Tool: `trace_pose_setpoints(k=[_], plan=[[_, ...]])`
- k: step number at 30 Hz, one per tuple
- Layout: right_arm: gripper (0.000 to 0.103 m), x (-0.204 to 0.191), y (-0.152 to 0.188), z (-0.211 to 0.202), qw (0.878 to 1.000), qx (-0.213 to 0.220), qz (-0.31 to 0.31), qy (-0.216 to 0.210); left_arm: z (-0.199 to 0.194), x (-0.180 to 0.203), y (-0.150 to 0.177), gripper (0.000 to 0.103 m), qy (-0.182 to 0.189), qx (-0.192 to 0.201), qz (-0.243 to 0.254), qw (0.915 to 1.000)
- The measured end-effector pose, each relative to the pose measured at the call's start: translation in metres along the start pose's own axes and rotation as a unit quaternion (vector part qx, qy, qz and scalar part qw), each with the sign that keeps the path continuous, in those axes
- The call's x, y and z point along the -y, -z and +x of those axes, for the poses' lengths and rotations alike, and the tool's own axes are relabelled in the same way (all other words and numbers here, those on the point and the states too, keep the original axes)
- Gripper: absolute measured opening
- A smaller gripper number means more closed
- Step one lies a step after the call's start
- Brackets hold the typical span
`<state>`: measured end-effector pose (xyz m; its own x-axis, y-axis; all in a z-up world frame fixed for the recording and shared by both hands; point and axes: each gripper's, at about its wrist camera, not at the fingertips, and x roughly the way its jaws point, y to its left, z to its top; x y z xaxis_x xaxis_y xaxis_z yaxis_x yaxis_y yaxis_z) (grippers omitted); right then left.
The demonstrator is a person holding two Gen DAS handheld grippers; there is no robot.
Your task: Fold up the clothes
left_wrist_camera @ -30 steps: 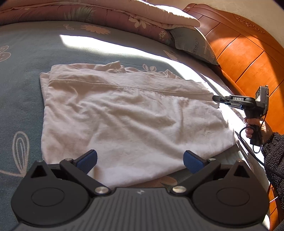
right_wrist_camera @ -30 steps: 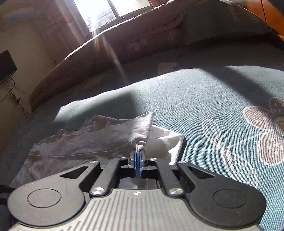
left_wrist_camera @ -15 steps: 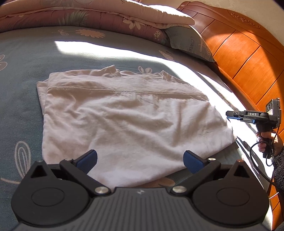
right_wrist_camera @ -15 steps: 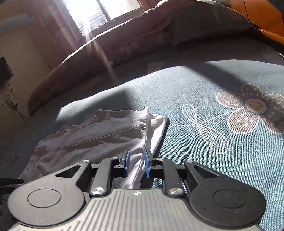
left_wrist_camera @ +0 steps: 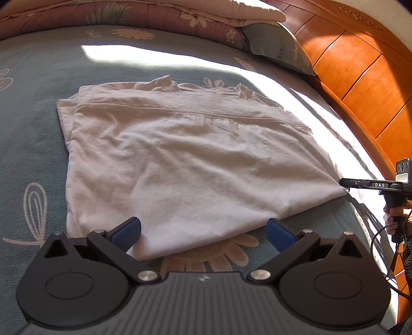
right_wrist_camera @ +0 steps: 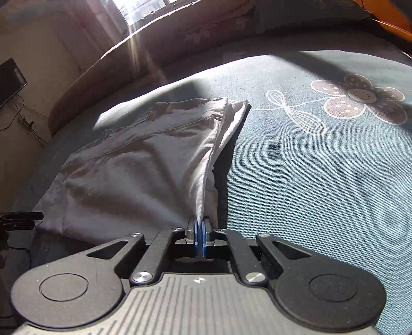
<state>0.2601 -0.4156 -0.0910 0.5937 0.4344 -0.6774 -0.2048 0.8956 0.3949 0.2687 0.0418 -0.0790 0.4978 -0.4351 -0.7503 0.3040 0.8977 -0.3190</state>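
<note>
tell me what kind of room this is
Most likely a bedroom in a home. The pale garment lies on a bed covered in a blue floral sheet, with a carved wooden headboard and a pillow under a folded quilt.

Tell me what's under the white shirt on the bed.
The white shirt lies on the blue flowered bedspread; an orange flower print peeks out from under its near edge. Whatever else lies beneath is covered. The right gripper pinches one corner, lifting it slightly.
</note>
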Motion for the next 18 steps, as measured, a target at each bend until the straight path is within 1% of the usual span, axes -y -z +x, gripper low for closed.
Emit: trace_pose_setpoints(k=[1,3,4,5,7,8,9,10,11,13,14,15,16,17,18], plan=[[0.004,0.000,-0.001,-0.003,1.000,0.004,0.000,0.007,-0.002,-0.001,-0.001,0.102,-0.002,0.001,0.006,1.0000],[0.021,0.000,-0.002,-0.009,1.000,0.011,0.000,0.020,-0.008,0.000,-0.008,0.102,0.003,0.016,0.018,0.9997],[0.021,-0.003,-0.004,-0.012,0.999,0.017,-0.006,0.029,-0.010,0.002,-0.012,0.102,0.006,0.025,0.024,0.9994],[0.021,-0.014,-0.009,-0.013,0.999,0.026,-0.026,0.033,-0.008,0.003,-0.017,0.102,0.005,0.032,0.031,0.9990],[0.024,-0.043,-0.019,-0.010,0.996,0.038,-0.076,0.027,0.001,0.008,-0.025,0.102,-0.001,0.040,0.046,0.9981],[0.029,-0.057,-0.022,-0.004,0.994,0.040,-0.096,0.018,0.008,0.010,-0.027,0.102,-0.008,0.040,0.056,0.9976],[0.036,-0.073,-0.023,0.004,0.992,0.041,-0.120,0.011,0.015,0.014,-0.026,0.102,-0.025,0.030,0.069,0.9968],[0.041,-0.087,-0.020,0.017,0.989,0.036,-0.143,0.010,0.023,0.017,-0.024,0.102,-0.042,0.020,0.082,0.9955],[0.049,-0.098,-0.016,0.029,0.987,0.027,-0.160,0.015,0.030,0.020,-0.021,0.102,-0.059,0.010,0.095,0.9936],[0.050,-0.117,-0.007,0.054,0.981,0.007,-0.194,0.030,0.033,0.022,-0.004,0.102,-0.081,-0.009,0.114,0.9901],[0.052,-0.122,0.002,0.063,0.977,-0.005,-0.209,0.049,0.027,0.021,0.006,0.102,-0.084,-0.002,0.115,0.9897],[0.058,-0.124,0.012,0.065,0.973,-0.002,-0.223,0.065,0.020,0.019,0.017,0.102,-0.087,0.004,0.117,0.9893],[0.064,-0.123,0.020,0.062,0.972,0.008,-0.224,0.072,0.014,0.018,0.024,0.102,-0.090,0.006,0.115,0.9893],[0.083,-0.120,0.025,0.059,0.974,0.011,-0.215,0.075,0.008,0.020,0.030,0.102,-0.093,0.004,0.124,0.9879],[0.097,-0.117,0.030,0.056,0.975,0.011,-0.208,0.075,0.003,0.021,0.036,0.102,-0.096,0.001,0.133,0.9865]])
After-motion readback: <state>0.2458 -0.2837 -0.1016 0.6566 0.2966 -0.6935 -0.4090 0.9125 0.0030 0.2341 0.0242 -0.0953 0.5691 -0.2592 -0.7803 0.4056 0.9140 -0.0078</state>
